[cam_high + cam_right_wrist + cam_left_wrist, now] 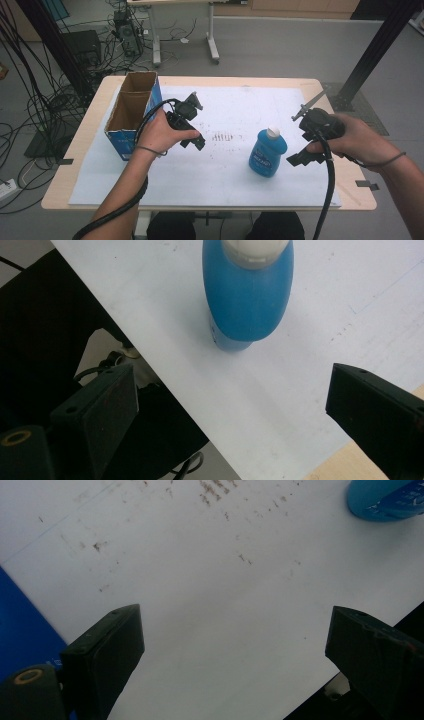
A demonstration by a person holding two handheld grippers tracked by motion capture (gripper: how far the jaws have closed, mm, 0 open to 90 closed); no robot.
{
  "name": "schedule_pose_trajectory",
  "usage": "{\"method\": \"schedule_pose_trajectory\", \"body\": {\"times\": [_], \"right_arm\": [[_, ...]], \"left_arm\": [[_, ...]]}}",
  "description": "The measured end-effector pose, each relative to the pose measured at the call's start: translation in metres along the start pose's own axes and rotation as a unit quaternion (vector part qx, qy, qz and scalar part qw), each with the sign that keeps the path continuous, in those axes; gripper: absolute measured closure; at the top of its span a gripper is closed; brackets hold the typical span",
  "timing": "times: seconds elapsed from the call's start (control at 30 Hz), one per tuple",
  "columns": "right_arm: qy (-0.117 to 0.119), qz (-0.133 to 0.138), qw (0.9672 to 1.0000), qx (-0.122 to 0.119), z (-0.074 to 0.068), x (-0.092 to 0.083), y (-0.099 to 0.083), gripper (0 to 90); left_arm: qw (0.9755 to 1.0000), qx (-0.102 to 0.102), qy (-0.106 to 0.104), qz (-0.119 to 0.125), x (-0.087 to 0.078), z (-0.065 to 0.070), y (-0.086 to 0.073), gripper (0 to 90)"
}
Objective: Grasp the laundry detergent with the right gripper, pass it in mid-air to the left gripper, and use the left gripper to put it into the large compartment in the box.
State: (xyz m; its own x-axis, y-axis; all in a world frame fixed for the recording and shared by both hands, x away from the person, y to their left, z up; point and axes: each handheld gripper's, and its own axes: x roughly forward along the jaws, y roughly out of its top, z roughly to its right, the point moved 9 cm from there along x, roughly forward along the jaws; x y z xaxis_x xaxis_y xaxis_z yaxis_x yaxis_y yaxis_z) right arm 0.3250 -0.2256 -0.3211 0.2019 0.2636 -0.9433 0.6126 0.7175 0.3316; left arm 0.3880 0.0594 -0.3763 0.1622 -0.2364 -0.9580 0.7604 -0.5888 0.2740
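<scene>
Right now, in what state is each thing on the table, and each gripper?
Blue bottle: standing upright on the white sheet, white cap on, not gripped.
Cardboard box: upright at the table's left edge, open top, nothing visible inside.
Left gripper: jaws wide open, holding nothing, beside the box.
Right gripper: jaws wide open, holding nothing, close to the bottle.

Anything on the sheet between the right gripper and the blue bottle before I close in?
No. In the right gripper view, bare white sheet runs from the open right gripper up to the standing blue bottle; the high view agrees.
</scene>
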Motion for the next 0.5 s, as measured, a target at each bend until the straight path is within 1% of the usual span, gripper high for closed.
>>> {"method": "schedule_pose_trajectory", "body": {"times": [0.17,0.27,0.3,0.37,0.4,0.5], "right_arm": [[0.000,0.003,1.0000,0.007,0.002,0.004,-0.005,6.1],[0.001,0.006,0.9999,0.011,0.004,0.008,-0.011,6.1],[0.002,0.007,0.9999,0.014,0.004,0.011,-0.014,6.1],[0.004,0.009,0.9998,0.015,0.004,0.013,-0.016,6.1],[0.007,0.013,0.9997,0.019,0.005,0.017,-0.019,6.2],[0.007,0.016,0.9996,0.023,0.007,0.020,-0.022,6.3]], "left_arm": [[1.0000,0.000,0.002,0.000,0.002,0.001,-0.004,9.0],[1.0000,-0.002,-0.002,0.005,0.003,0.001,-0.006,8.7],[0.9999,-0.003,-0.009,0.008,0.005,0.003,-0.008,8.7],[0.9999,-0.003,-0.008,0.007,0.006,0.003,-0.009,8.7],[0.9999,-0.004,-0.007,0.007,0.007,0.004,-0.010,8.7],[0.9999,-0.003,-0.009,0.008,0.008,0.005,-0.012,8.6]]}}
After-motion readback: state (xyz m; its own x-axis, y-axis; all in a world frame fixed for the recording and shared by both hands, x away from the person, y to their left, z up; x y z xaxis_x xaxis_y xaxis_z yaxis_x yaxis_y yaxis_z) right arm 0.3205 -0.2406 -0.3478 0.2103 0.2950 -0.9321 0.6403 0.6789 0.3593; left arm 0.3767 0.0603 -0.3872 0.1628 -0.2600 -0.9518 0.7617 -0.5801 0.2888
